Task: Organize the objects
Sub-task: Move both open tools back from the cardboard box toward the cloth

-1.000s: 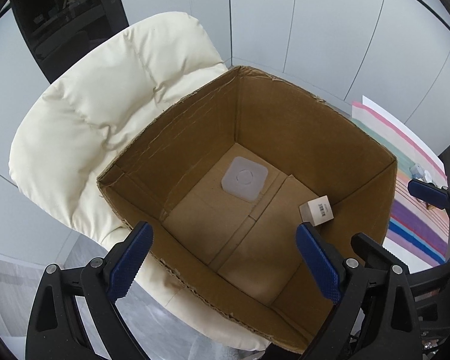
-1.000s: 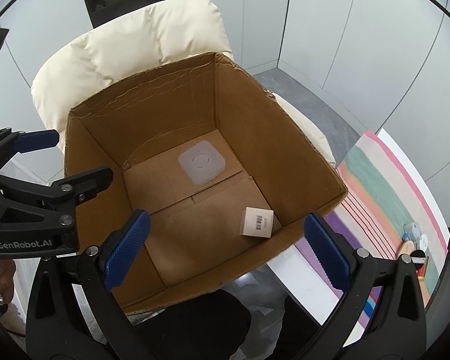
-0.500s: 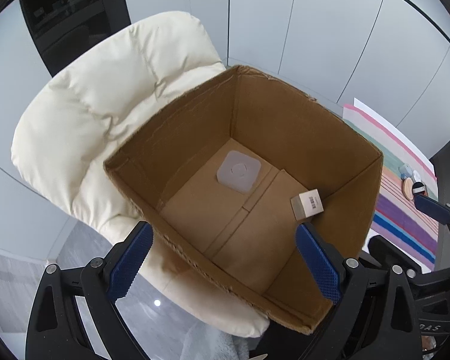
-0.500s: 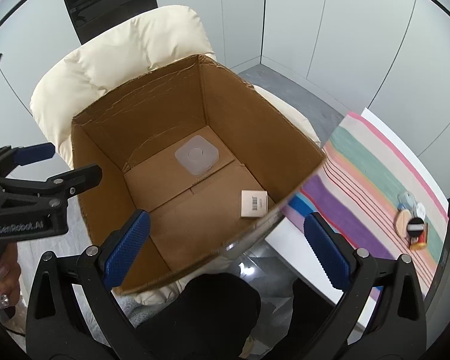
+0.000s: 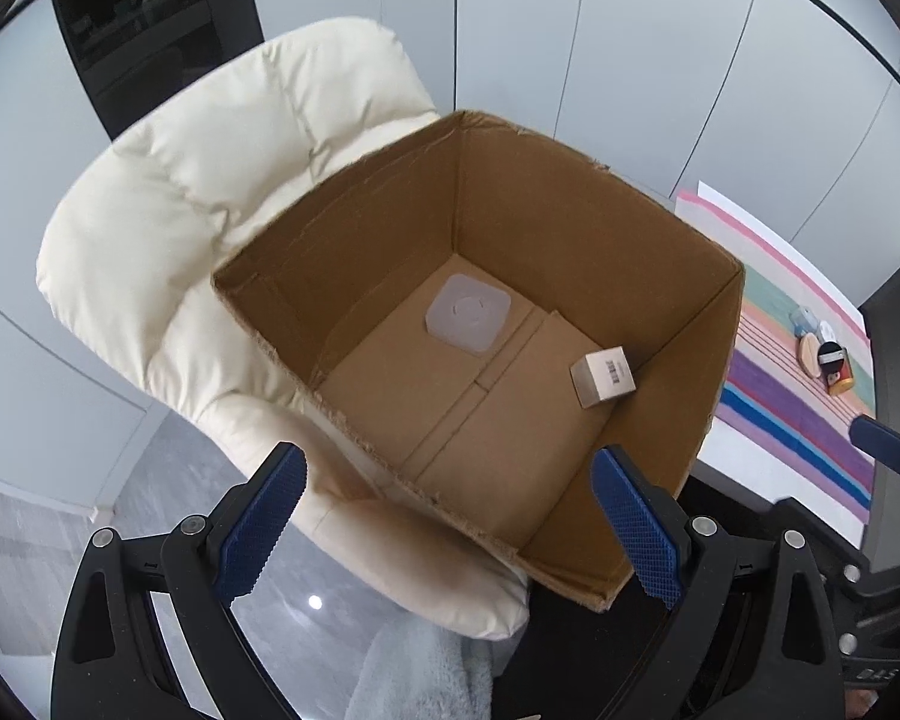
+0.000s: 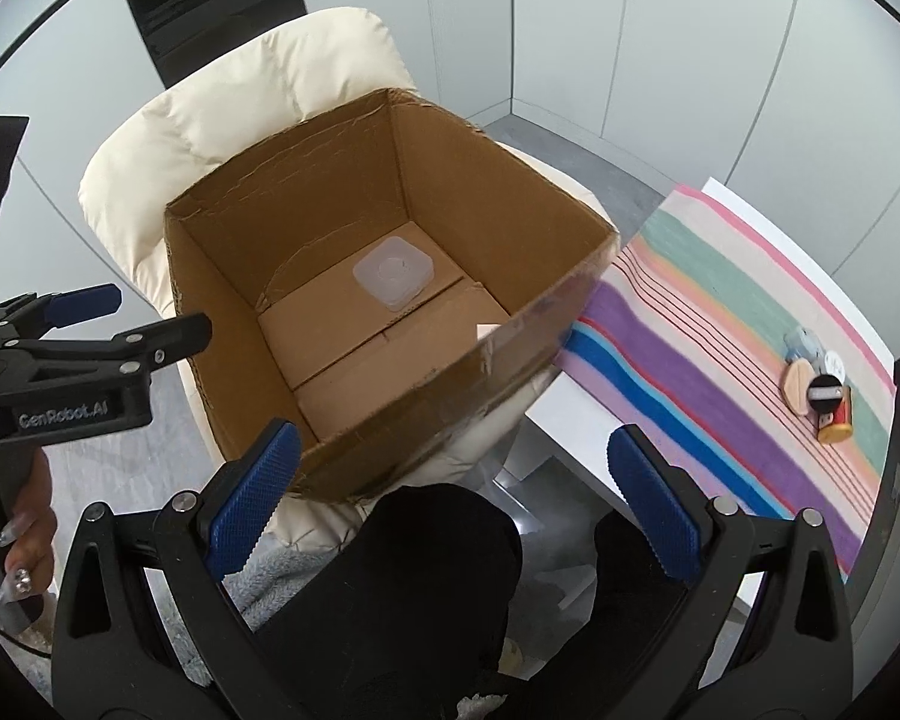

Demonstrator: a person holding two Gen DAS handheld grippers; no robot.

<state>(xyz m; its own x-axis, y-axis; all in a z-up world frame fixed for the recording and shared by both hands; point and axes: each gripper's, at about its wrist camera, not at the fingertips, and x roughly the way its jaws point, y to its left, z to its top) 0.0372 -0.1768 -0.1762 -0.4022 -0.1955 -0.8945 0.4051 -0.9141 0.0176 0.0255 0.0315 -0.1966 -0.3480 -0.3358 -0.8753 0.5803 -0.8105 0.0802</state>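
Pale wall panels back a cream padded chair point(image 5: 222, 192) on which an open brown cardboard box point(image 5: 570, 228) is seated; a translucent square lid point(image 5: 468, 321) and small barcoded carton point(image 5: 605, 375) are held inside. Both the left gripper point(image 5: 444, 531) and right gripper point(image 6: 450, 501) are kept above it, jaws released and empty.

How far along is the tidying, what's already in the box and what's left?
Done: a translucent square container and a small barcoded box lie in the cardboard box. In hand: nothing; left gripper and right gripper are open. Left: small items on the striped cloth.
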